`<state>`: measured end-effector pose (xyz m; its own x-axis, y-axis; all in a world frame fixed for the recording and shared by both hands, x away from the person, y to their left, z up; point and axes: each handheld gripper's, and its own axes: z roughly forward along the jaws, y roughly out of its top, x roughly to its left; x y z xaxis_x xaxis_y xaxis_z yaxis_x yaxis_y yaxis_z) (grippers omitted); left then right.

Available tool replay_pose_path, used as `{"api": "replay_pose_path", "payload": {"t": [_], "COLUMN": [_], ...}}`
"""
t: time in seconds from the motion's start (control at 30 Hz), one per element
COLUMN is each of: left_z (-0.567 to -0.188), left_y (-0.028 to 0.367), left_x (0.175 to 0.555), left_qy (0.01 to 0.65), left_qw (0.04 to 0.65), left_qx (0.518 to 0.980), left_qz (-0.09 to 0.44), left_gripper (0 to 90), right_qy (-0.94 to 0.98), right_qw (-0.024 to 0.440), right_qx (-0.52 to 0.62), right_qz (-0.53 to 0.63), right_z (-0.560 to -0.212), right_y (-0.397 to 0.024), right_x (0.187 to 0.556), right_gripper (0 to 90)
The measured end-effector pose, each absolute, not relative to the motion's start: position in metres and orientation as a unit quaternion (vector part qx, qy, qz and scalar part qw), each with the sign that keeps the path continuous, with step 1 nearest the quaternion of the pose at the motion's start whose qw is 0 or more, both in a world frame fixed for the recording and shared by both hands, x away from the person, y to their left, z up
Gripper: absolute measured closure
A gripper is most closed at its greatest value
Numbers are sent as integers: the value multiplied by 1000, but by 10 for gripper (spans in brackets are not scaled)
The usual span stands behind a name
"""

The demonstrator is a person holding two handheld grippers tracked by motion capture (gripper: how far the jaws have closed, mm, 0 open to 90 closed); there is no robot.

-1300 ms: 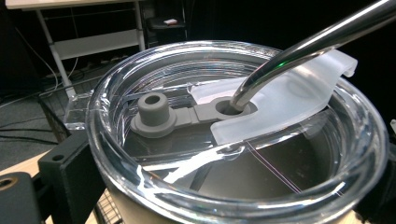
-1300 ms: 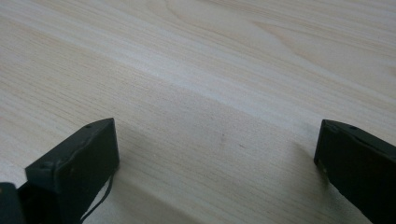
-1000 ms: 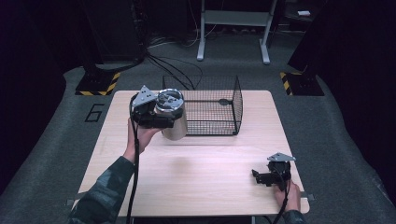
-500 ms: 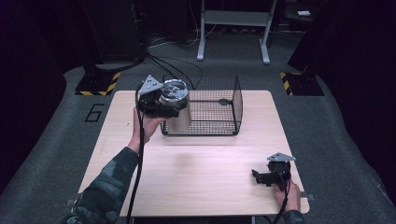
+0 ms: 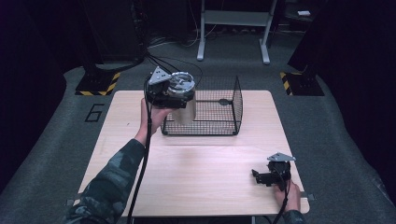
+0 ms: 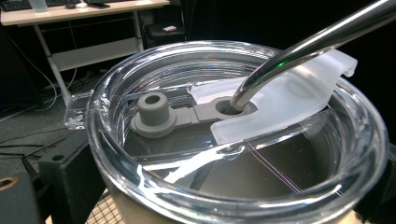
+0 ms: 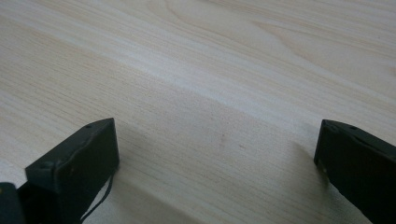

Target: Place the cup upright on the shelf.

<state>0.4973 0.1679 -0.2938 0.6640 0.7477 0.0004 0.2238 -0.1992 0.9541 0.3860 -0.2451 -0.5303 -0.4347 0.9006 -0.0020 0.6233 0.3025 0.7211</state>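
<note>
A steel tumbler (image 5: 185, 108) with a clear lid (image 6: 233, 140) and a metal straw (image 6: 303, 46) hangs in the air over the near left corner of a black wire basket (image 5: 237, 100). My left gripper (image 5: 173, 99) is shut on the tumbler's body, just under the lid; in the left gripper view a black jaw shows at the tumbler's lower left. Close to the front right corner of the wooden table (image 5: 196, 177), my right gripper (image 5: 258, 176) rests low. It stands open, its jaws wide apart with only bare wood between them (image 7: 215, 154).
The basket stands at the table's back middle, open at the top. Beyond the table are dark floor, cables, a white stand (image 5: 233, 28) and yellow-black striped floor plates (image 5: 95, 84). A camouflage sleeve (image 5: 112, 182) reaches in over the table's left front.
My left gripper has carried the tumbler up and away from the person, slightly right, to the basket's left corner. The right gripper has stayed put.
</note>
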Motion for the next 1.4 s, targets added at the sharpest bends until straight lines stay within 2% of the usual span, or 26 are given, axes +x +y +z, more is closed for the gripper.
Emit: {"api": "replay_pose_path", "payload": {"t": [0.87, 1.4], "left_z": [-299, -321], "left_y": [136, 118], "left_x": [536, 562], "left_qy": [351, 378], "left_qw": [527, 497], "left_qx": [730, 733], "left_qz": [257, 270], "left_gripper": [39, 38], "right_qy": [776, 776], "right_qw": [208, 208], "right_qx": [494, 494], "right_qz": [332, 333], "right_z": [-530, -530], "right_y": [-244, -244], "right_x": [386, 386], "right_gripper": [0, 0]}}
